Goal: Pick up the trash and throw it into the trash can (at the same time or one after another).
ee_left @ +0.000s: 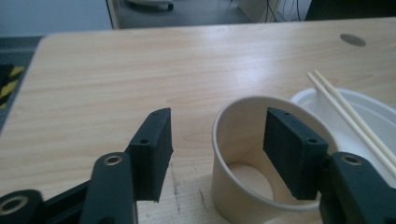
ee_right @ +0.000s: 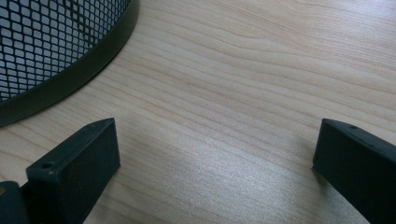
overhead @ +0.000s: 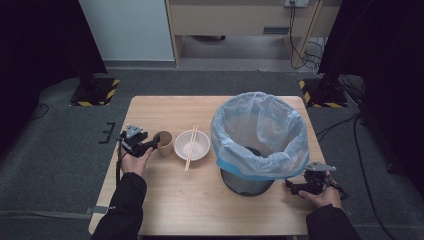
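Paper cup (ee_left: 243,163) rim between half-open left hand-held gripper (ee_left: 217,149) jaws.

Left forearm in a dark sleeve enters from the bottom edge, hand (overhead: 135,161) gripping the left tongs (overhead: 155,142), which point level toward the right. Jaws stand partly apart, pads pressing nothing. Right hand (overhead: 320,196) rests low near the right edge, right tongs (overhead: 292,187) pointing left, jaws wide apart, nothing between them
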Motion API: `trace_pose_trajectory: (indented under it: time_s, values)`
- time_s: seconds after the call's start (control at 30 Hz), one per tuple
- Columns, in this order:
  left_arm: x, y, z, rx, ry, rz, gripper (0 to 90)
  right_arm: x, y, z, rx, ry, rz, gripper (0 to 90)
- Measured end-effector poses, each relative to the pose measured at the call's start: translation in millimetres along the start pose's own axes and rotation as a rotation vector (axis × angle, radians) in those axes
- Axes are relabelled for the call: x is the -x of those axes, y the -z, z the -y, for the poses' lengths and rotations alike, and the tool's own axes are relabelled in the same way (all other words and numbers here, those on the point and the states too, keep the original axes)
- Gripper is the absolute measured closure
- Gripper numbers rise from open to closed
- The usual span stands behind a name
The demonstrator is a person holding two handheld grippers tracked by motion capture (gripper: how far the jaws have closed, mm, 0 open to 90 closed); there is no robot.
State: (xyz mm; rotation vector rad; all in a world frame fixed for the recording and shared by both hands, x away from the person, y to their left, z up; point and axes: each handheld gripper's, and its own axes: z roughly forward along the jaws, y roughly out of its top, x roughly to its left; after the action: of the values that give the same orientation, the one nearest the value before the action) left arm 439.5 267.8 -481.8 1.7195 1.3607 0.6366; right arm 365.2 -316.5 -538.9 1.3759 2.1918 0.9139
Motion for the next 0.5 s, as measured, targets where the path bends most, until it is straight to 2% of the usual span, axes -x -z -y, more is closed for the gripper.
trace_pose_trajectory:
  time_s: [0.1, 0.23, 0.3, 0.5]
  values:
    - [2.2, -4.4, 2.1, -0.042, -0.013, -0.007, 51.3, 0.1, 0.0, 0.0, 0.001, 0.001, 0.000, 0.7]
    - [2.3, -6.3, 4.7, -0.086, -0.010, -0.008, 62.2, 0.1, 0.0, 0.0, 0.001, 0.000, 0.000, 0.7]
    - [0.9, -5.8, 6.1, -0.112, 0.001, -0.005, 71.2, 0.0, 0.0, 0.0, 0.000, 0.000, 0.000, 0.8]
    - [0.7, -1.8, 5.8, -0.125, 0.028, 0.013, 81.4, 0.1, 0.0, 0.0, 0.000, 0.000, 0.000, 0.8]
